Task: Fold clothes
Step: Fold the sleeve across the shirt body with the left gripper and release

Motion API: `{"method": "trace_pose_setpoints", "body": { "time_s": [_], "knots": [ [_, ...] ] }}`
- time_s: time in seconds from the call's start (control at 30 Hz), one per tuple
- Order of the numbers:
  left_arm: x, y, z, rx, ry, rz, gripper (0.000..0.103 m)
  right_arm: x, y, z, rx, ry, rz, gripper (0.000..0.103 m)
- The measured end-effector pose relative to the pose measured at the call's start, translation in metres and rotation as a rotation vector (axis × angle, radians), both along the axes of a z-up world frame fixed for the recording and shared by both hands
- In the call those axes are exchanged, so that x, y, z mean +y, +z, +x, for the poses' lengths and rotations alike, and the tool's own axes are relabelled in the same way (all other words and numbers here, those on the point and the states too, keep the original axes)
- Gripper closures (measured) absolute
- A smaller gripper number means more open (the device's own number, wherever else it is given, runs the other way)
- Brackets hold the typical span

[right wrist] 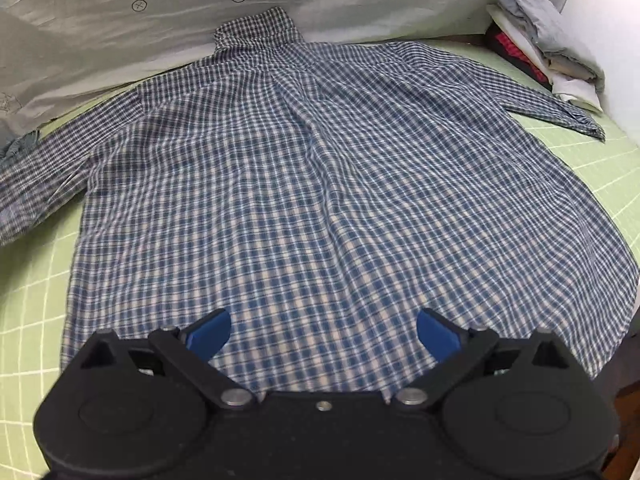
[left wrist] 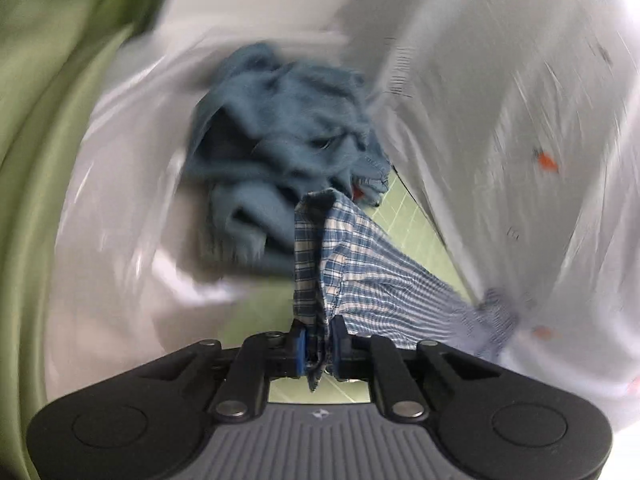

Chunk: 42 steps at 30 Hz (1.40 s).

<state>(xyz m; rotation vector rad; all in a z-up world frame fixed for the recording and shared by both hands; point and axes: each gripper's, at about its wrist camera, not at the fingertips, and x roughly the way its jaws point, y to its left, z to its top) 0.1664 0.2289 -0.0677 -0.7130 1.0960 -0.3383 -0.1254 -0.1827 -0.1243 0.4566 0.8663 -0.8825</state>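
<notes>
A blue-and-white checked shirt (right wrist: 304,184) lies spread flat, back up, on the green gridded bed sheet (right wrist: 32,320), collar toward the far side. My right gripper (right wrist: 322,334) hangs open above the shirt's near hem, nothing between its blue pads (right wrist: 210,334). In the left wrist view, my left gripper (left wrist: 320,350) is shut on the cuff end of the checked shirt's sleeve (left wrist: 340,264), which is lifted and stretches away to the right. That view is blurred by motion.
A crumpled blue garment (left wrist: 280,148) lies beyond the held sleeve. A white carrot-print quilt (right wrist: 120,28) runs along the bed's far side. A stack of folded clothes (right wrist: 548,36) sits at the far right corner, by the wall.
</notes>
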Motion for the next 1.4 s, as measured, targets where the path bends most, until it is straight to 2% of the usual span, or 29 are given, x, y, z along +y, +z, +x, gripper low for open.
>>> {"method": "trace_pose_setpoints", "body": {
  "time_s": [0.13, 0.3, 0.4, 0.5, 0.6, 0.77, 0.8, 0.83, 1.0, 1.13, 1.23, 1.4],
  "knots": [
    [-0.005, -0.024, -0.011, 0.054, -0.004, 0.120, 0.085, 0.003, 0.000, 0.002, -0.020, 0.014, 0.010, 0.003],
    [-0.015, -0.059, -0.008, 0.051, -0.047, 0.227, 0.083, 0.002, -0.004, 0.008, -0.015, 0.028, 0.010, 0.003],
    [-0.017, -0.071, -0.001, 0.078, -0.037, 0.252, 0.076, 0.002, -0.004, 0.005, -0.017, 0.025, 0.025, 0.003],
    [-0.021, -0.069, 0.001, 0.067, -0.038, 0.270, 0.071, -0.001, -0.003, -0.002, 0.002, 0.021, 0.022, 0.003],
    [-0.027, -0.068, 0.001, 0.059, -0.047, 0.301, 0.063, -0.005, 0.000, -0.011, 0.007, 0.008, 0.020, 0.003],
    [-0.037, -0.065, 0.000, 0.045, -0.063, 0.351, 0.066, -0.018, 0.004, -0.025, -0.011, -0.018, 0.013, 0.003],
    [-0.039, -0.065, 0.000, 0.044, -0.071, 0.359, 0.074, -0.021, 0.005, -0.028, -0.016, -0.020, 0.013, 0.003],
    [-0.041, -0.064, -0.001, 0.041, -0.080, 0.361, 0.078, -0.024, 0.006, -0.031, -0.021, -0.022, 0.012, 0.003],
    [-0.063, -0.044, -0.013, -0.022, -0.121, 0.363, 0.086, -0.044, 0.006, -0.047, -0.055, -0.038, 0.023, 0.003],
    [-0.102, -0.018, -0.030, -0.130, -0.178, 0.331, 0.086, -0.071, 0.004, -0.059, -0.064, -0.065, 0.046, 0.003],
    [-0.150, 0.002, -0.047, -0.198, -0.237, 0.327, 0.086, -0.096, 0.009, -0.068, -0.088, -0.069, 0.045, 0.003],
    [-0.251, 0.032, -0.086, -0.271, -0.364, 0.242, 0.086, -0.142, 0.020, -0.091, -0.138, -0.075, 0.037, 0.003]
  ]
}}
